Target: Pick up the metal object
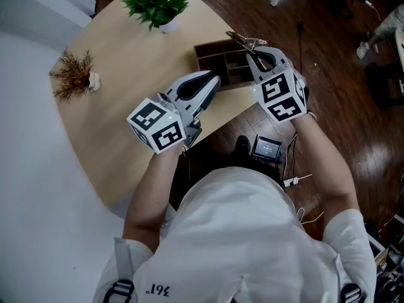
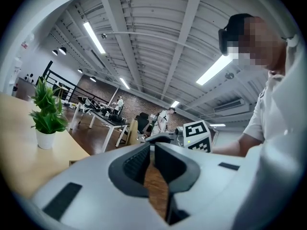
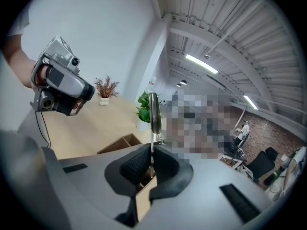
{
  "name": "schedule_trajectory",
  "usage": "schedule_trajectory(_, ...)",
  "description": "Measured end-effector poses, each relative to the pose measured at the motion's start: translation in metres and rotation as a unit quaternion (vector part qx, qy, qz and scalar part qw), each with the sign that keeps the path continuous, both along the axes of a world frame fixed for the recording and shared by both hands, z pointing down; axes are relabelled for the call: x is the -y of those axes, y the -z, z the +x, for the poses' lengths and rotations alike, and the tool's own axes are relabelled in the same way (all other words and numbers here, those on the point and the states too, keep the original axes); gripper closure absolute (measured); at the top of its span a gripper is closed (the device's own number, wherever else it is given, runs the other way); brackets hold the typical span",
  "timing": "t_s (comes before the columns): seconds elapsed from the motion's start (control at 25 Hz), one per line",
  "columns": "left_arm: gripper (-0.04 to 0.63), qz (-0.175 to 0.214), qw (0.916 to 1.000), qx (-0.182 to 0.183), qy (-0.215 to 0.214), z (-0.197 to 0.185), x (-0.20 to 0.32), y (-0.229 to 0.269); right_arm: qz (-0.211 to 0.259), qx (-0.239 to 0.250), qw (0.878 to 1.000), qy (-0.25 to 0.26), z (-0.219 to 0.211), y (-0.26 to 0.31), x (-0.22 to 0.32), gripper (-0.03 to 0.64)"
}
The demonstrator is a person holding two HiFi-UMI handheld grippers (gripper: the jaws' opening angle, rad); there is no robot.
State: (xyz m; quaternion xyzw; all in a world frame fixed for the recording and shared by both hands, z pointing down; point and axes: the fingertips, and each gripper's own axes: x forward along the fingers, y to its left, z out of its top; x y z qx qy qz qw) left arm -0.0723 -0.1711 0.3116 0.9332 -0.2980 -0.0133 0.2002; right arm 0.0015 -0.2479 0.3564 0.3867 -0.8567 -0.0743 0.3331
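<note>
The metal object (image 1: 242,40) is a slim, shiny utensil. My right gripper (image 1: 254,54) is shut on its handle and holds it above the wooden organiser box (image 1: 218,55) at the table's right edge. In the right gripper view the metal object (image 3: 153,114) stands upright out of the right gripper (image 3: 152,153). My left gripper (image 1: 213,81) hovers over the table just left of the box. In the left gripper view the left gripper (image 2: 152,150) has its pads almost together, only a sliver apart, with nothing between them.
A green potted plant (image 1: 156,5) stands at the far edge of the beige table (image 1: 126,62). A dried plant (image 1: 74,74) sits at its left edge. On the dark floor below lie a small screen device (image 1: 266,149) and cables.
</note>
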Motion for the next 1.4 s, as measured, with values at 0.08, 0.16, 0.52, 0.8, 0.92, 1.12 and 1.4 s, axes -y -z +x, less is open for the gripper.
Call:
schedule_trajectory(0.08, 0.589, 0.001, 1.0000, -0.003, 0.004, -0.002, -0.001, 0.005, 0.003, 0.007, 1.000, -0.003, 0.001, 0.006, -0.001, 0.612)
schedule_trajectory(0.16, 0.591, 0.004, 1.0000, -0.005, 0.006, -0.003, -0.002, 0.010, 0.007, 0.013, 1.000, -0.007, 0.002, 0.012, -0.003, 0.612)
schedule_trajectory(0.52, 0.592, 0.023, 0.9997, -0.010, 0.001, -0.004, -0.009, 0.026, 0.023, 0.034, 0.999, -0.017, 0.006, 0.035, -0.012, 0.612)
schedule_trajectory(0.8, 0.592, 0.038, 0.9992, -0.014, 0.000, -0.005, -0.016, 0.041, 0.035, 0.063, 0.997, -0.023, 0.009, 0.058, -0.023, 0.612)
schedule_trajectory(0.92, 0.592, 0.041, 0.9990, -0.016, 0.000, -0.005, -0.020, 0.046, 0.044, 0.073, 0.996, -0.022, 0.010, 0.071, -0.029, 0.612)
schedule_trajectory(1.12, 0.592, 0.040, 0.9989, -0.024, 0.003, -0.007, -0.027, 0.049, 0.051, 0.085, 0.995, -0.023, 0.014, 0.083, -0.040, 0.612)
schedule_trajectory(1.4, 0.592, 0.041, 0.9988, -0.026, 0.009, -0.012, -0.038, 0.056, 0.053, 0.104, 0.992, -0.038, 0.028, 0.092, -0.057, 0.612)
